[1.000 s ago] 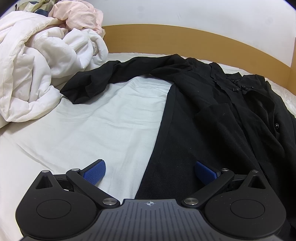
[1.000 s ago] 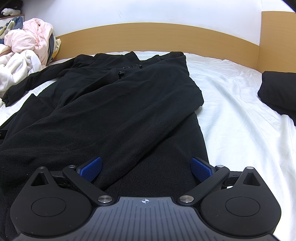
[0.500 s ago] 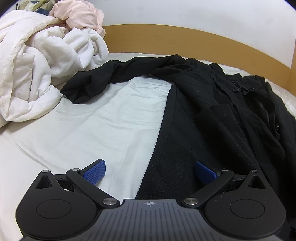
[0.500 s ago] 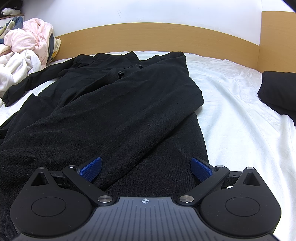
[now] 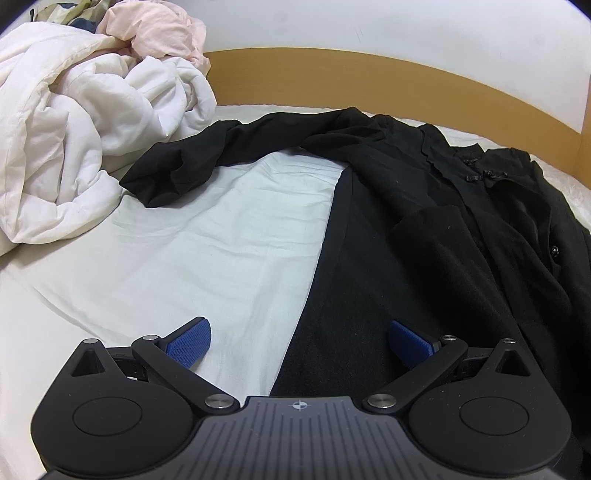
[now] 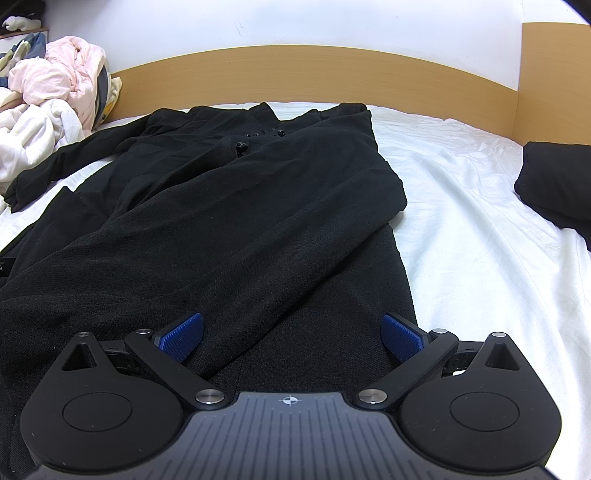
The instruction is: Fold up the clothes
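From the left wrist view, the left hand-held gripper (image 5: 299, 343) hung low over the bed (image 5: 192, 251) with its blue pads spread wide and nothing between them. One pad sat over the white sheet, the other over the hem of the black garment (image 5: 424, 229). The garment lay lengthwise on the bed, collar toward the wooden headboard (image 5: 369, 77), and its side edge ran right between the pads. One sleeve (image 5: 207, 162) trailed away to the left, its cuff ending near a heap of white bedding (image 5: 74, 140) with a pink cloth (image 5: 159, 33) on top.

From the right wrist view, the right hand-held gripper (image 6: 291, 338) was likewise splayed open and empty, both pads above the black cloth near its lower end. The other sleeve was already laid in across the body, its cuff near the right edge. A second dark bundle (image 6: 554, 184) lay well apart on the right of the bed.

The cloth looked soft, limp and fairly light, so I judged it would sag and crease wherever it went unsupported. The hem corners seemed the sensible places to pinch, one for each gripper. The left one looked well placed over the side edge. A shallow bite might take the top layer only.
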`<state>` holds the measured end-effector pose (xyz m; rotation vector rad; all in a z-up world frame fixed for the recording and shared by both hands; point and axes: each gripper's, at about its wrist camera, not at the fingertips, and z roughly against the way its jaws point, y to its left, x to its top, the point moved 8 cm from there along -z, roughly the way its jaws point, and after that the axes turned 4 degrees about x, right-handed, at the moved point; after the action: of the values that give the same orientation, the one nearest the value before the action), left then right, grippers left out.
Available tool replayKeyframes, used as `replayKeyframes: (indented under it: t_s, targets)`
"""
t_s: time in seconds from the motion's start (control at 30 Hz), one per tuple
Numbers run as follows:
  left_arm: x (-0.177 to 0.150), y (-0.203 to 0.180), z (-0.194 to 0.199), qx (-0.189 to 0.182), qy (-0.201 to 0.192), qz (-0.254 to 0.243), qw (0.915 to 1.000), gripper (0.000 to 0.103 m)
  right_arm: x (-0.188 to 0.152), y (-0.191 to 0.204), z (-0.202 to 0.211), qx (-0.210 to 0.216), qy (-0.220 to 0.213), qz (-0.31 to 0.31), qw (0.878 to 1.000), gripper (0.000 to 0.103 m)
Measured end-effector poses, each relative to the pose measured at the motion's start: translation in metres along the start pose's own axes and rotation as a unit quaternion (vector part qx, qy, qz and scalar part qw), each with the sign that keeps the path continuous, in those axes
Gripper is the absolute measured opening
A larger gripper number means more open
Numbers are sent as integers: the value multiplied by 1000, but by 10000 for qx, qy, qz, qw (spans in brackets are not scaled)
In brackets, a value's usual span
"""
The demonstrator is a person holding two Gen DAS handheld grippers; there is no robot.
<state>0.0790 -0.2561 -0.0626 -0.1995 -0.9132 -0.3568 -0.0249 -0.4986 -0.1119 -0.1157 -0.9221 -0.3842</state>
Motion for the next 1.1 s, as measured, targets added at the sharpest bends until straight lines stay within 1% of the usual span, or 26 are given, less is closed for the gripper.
replayKeyframes:
  t_s: [0.47,0.83,1.1]
  targets:
    - [1,3,1,-106,-48,138,9998,102,0,0,0,-5,0,-3,10000,103]
    - [2,9,4,-288,-138,439,9985,102,1,1,0,-7,-1,-2,10000,103]
    - [2,7,4,-210,-120,334,9991,102,1,1,0,-6,-4,-1,10000,103]
